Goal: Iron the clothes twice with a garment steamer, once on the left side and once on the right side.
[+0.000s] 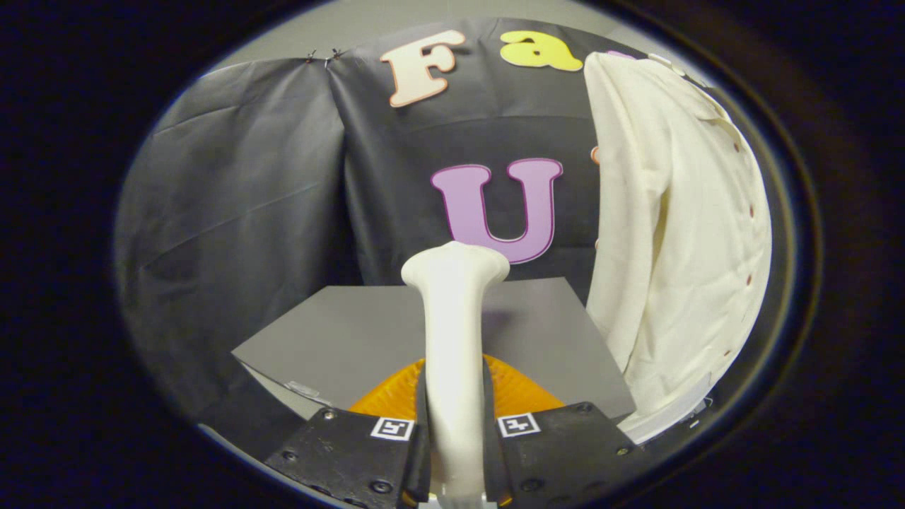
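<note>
1. The gripper point(454, 438) holds the garment steamer, its two fingers point(353, 452) pressed against either side of the cream-white plastic handle point(452, 367), so the jaws stand narrow with only the handle between them. Each finger carries a small square black-and-white marker near its inner edge.

2. The cream-white garment steamer point(454, 283) rises upright from between the fingers, a smooth, slim neck widening into a rounded, flattened head at its top. An amber-orange translucent part point(520, 392) of the steamer, ribbed and curved, shows just behind the fingers on both sides of the handle.

3. Beyond the fingers lies a flat grey table point(339, 339), its far edge running level behind the steamer's head and its near left corner pointing toward the left finger. The steamer's head stands above the middle of that surface.

4. A cream-white buttoned shirt point(679, 233) hangs past the table's right edge, well to the right of the steamer and apart from it. Its small dark buttons run down the side farthest from the steamer, and the cloth falls in soft creases below the table's level.

5. Black cloth point(240, 198) forms the wall of the booth behind the table and shirt, creased and clipped together at the top.
</note>
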Tool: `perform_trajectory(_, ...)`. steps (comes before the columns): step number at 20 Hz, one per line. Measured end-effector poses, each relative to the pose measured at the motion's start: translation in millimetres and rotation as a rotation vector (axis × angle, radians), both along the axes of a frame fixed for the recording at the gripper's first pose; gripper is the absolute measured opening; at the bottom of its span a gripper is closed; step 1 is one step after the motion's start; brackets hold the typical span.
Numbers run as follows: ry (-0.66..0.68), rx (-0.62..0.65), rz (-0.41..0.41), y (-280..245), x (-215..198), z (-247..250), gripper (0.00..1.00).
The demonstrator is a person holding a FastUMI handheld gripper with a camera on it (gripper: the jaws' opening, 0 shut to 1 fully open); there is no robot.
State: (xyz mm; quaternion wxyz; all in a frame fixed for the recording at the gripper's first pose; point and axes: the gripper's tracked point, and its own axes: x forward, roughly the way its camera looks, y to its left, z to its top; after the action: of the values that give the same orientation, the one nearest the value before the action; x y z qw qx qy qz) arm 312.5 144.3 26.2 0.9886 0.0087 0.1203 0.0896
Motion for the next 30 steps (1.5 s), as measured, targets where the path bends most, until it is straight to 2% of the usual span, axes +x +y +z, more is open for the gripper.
perform_trajectory(8,-0.142,0.003,0.018,-69,-60,92,0.29)
perform_trajectory(11,-0.207,0.022,-0.028,-113,-74,132,0.29)
perform_trajectory(15,-0.301,-0.004,-0.136,-178,-80,175,0.29)
perform_trajectory(19,-0.292,-0.039,-0.214,-223,-66,171,0.28)
perform_trajectory(30,-0.187,-0.009,-0.210,-242,-35,117,0.29)
